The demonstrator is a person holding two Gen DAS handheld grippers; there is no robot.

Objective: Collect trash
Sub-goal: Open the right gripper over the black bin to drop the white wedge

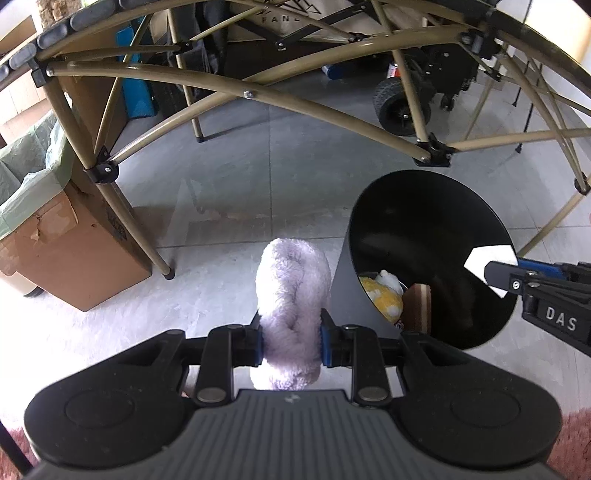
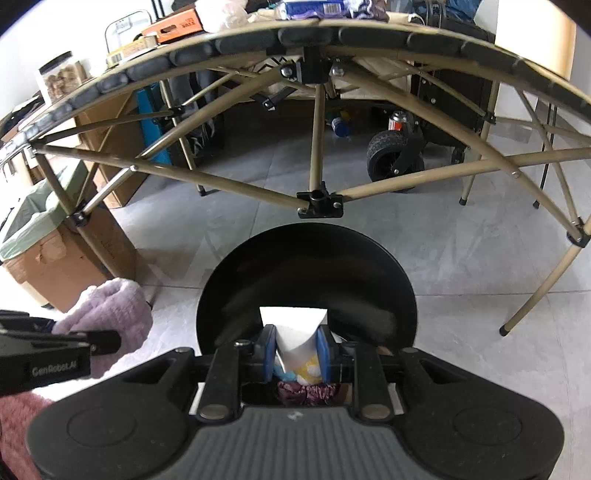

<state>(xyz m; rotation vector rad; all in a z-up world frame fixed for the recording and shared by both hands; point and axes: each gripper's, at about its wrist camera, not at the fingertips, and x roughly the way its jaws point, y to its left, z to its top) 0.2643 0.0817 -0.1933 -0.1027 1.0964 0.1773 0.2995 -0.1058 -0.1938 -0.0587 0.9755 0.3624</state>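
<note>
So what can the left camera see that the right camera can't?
Only the left wrist view shows the left gripper squeezing the fluffy lilac cloth head-on, and a brown thing next to the yellow thing in the black bin.

Only the right wrist view shows the right gripper pinching the white paper head-on, the stuff on the table top, and a purple crinkly thing below the gripper.

Both show the bin, cloth, paper, table legs, cardboard box and black wheel.
</note>
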